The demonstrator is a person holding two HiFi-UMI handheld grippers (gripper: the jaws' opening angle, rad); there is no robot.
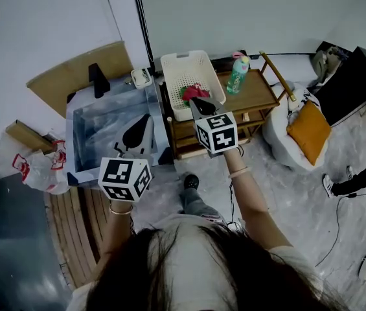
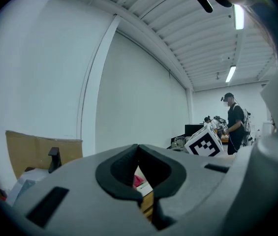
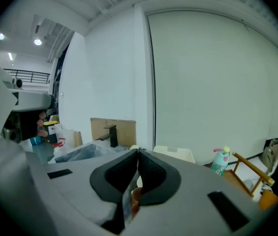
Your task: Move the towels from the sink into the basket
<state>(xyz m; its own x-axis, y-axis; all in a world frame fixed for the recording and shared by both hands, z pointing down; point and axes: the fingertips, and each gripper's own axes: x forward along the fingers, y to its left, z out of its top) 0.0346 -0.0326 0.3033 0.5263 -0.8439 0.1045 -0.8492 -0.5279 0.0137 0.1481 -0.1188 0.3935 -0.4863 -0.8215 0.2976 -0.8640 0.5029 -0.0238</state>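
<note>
A red towel [image 1: 194, 92] lies bunched inside the white basket [image 1: 184, 65], which stands on a wooden rack. In the head view my right gripper [image 1: 197, 102] hangs just above that towel, shut, with nothing between its fingers. Left of the basket is the steel sink [image 1: 92, 135] with a black tap [image 1: 98, 80]; its basin shows only bare shiny metal. My left gripper [image 1: 144, 118] hovers over the sink's right half, also shut and empty. In the left gripper view its jaw tips [image 2: 138, 146] meet; in the right gripper view the tips [image 3: 139, 152] touch as well.
A green bottle [image 1: 238, 74] stands on the wooden rack [image 1: 260, 96] right of the basket. A white bag with red print [image 1: 37, 167] lies left of the sink, cardboard [image 1: 79, 67] behind it. An orange cushion [image 1: 309, 131] sits at the right. A person [image 2: 235, 124] stands far off.
</note>
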